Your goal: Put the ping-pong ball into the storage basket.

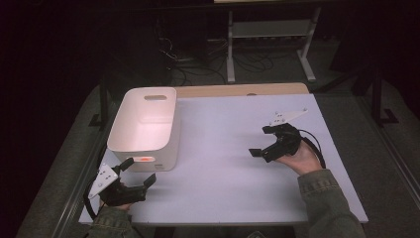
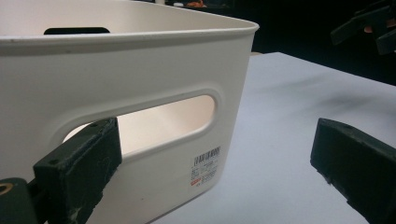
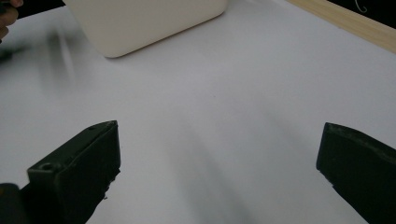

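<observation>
Looking at the white plastic bin (image 1: pixel 148 124), it sits on the left part of the table (image 1: pixel 233 163), near the left edge, long side running away from the person. It reads as a thin-walled moulded tub, empty as far as the high view lets me see inside, so my guess is it's light and fairly stiff, though the walls will probably flex a bit if squeezed mid-span. The plastic looks smooth and glossy, so likely slippery against hard pads, but not fragile.

Best place to grab, I'd say, is the handle slot (image 2: pixel 140 119) cut into the near end wall: one jaw through the hole, the other over the outside of the rim. There's a matching slot (image 1: pixel 155 97) in the far end wall. Below the near slot is a small barcode sticker (image 2: pixel 205 166) with a bit of orange on it.

The left tongs (image 1: pixel 140 172) are released, jaws wide apart, hovering right at that near end: one jaw sits just in front of the slot, the other well off to the side over bare table. The right tongs (image 1: pixel 262 141) are also spread and holding nothing, well apart from the bin over the right half of the table.

Count: one bin, two handle slots, one sticker, two tongs, one table.
</observation>
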`<state>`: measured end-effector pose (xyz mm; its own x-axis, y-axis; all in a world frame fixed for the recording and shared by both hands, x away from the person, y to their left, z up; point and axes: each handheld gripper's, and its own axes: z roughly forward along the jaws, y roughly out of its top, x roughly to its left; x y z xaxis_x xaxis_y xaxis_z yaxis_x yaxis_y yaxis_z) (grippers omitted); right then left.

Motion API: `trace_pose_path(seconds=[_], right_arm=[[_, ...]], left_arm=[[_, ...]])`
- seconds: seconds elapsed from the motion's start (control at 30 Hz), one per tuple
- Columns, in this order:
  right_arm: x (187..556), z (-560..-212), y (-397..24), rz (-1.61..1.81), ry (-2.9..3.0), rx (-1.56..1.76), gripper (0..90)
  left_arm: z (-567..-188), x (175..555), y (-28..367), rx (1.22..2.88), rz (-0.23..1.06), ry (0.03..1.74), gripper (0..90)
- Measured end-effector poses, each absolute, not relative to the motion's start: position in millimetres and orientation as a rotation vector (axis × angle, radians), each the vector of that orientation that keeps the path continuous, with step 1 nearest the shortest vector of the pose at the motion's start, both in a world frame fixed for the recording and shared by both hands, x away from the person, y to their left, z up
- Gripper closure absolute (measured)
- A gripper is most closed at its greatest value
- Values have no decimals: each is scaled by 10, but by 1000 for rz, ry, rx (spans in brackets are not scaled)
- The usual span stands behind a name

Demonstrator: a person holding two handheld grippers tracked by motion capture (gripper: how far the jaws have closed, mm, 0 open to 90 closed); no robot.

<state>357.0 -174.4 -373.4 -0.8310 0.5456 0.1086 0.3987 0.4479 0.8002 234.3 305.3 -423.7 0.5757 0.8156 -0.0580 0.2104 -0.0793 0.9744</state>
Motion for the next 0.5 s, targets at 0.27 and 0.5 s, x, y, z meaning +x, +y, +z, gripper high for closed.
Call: trace_pose_path(seconds=[0.27, 0.5], right_arm=[[3494, -3796, -1844, 1339, 2507, 868, 0], [3441, -3864, -1932, 1352, 2479, 912, 0]], left_arm=[[-4234, 2340, 3053, 1609, 629, 880, 14], [-4231, 2338, 3059, 1605, 632, 880, 14]])
